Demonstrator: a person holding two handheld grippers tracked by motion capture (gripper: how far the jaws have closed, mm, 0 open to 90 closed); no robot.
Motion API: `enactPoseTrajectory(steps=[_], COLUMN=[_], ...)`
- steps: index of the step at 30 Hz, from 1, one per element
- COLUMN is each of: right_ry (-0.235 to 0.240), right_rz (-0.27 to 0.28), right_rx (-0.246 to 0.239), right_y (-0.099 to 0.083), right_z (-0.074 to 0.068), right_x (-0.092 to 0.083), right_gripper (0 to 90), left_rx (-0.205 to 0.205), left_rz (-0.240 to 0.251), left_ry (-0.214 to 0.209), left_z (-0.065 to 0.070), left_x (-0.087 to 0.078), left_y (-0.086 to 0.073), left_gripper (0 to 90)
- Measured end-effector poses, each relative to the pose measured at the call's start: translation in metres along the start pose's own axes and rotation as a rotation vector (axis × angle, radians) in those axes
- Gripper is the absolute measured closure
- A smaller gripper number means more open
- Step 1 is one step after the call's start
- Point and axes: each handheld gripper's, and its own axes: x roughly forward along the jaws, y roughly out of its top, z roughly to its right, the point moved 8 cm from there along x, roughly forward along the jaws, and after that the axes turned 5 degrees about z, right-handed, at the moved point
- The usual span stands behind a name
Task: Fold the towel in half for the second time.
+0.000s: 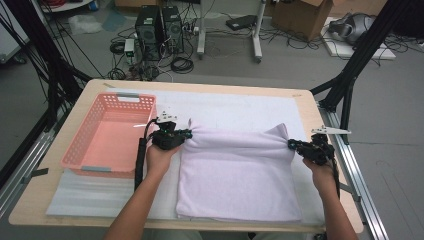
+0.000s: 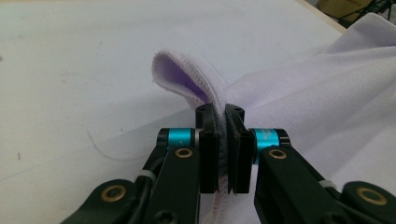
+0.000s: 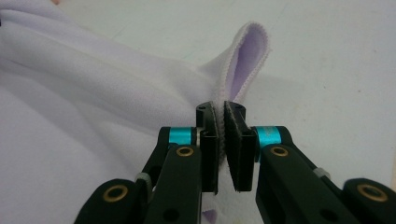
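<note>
A pale lilac towel point(image 1: 235, 175) lies on the white mat in the middle of the table, its far edge lifted into a ridge between both hands. My left gripper point(image 1: 189, 133) is shut on the far left corner of the towel point(image 2: 187, 79), whose hem curls up past the jaws. My right gripper point(image 1: 291, 144) is shut on the far right corner of the towel point(image 3: 247, 60), which stands up in a loop beyond the pads. In each gripper view the cloth is pinched flat between the two black jaws.
A pink plastic basket point(image 1: 82, 140) stands to the left of the towel, close beside my left hand. A white mat point(image 1: 240, 107) covers the wooden table point(image 1: 305, 100). Black frame struts rise at both far corners, with computers and cables on the floor behind.
</note>
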Motion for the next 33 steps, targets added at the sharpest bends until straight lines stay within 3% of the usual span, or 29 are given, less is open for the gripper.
enactPoseTrajectory(steps=[4, 9, 16, 18, 20, 22, 24, 29, 33], right_ry=[0.017, 0.035, 0.042, 0.041, 0.038, 0.029, 0.004, -0.017, -0.070], right_rz=[0.024, 0.025, -0.032, -0.046, -0.048, -0.054, -0.046, -0.007, -0.069], right_rx=[-0.012, -0.005, -0.036, -0.022, -0.011, 0.000, 0.014, 0.030, 0.019], right_y=[-0.005, -0.017, -0.040, -0.044, -0.046, -0.046, -0.042, -0.025, -0.016], right_z=[-0.007, -0.015, -0.024, -0.025, -0.024, -0.023, -0.021, -0.015, -0.007], right_x=[-0.015, -0.027, -0.034, -0.034, -0.032, -0.031, -0.031, -0.026, -0.006], right_gripper=[84.3, 84.3, 84.1, 83.8, 82.5, 74.5, 61.5, 52.4, 48.1], left_rx=[0.017, 0.070, 0.028, 0.008, -0.012, -0.035, -0.025, -0.019, -0.048], left_rz=[0.016, 0.004, -0.018, -0.031, -0.025, -0.004, 0.008, 0.000, -0.025], left_ry=[-0.026, -0.032, -0.057, -0.059, -0.055, -0.021, 0.003, 0.010, 0.011], left_z=[0.011, 0.022, 0.026, 0.026, 0.024, 0.019, 0.014, 0.007, 0.000], left_x=[-0.014, -0.027, -0.038, -0.036, -0.035, -0.034, -0.033, -0.020, -0.002], left_y=[-0.004, -0.022, -0.052, -0.057, -0.055, -0.050, -0.045, -0.030, -0.028], left_gripper=[84.8, 84.8, 84.6, 84.3, 82.0, 63.1, 52.3, 44.8, 43.2])
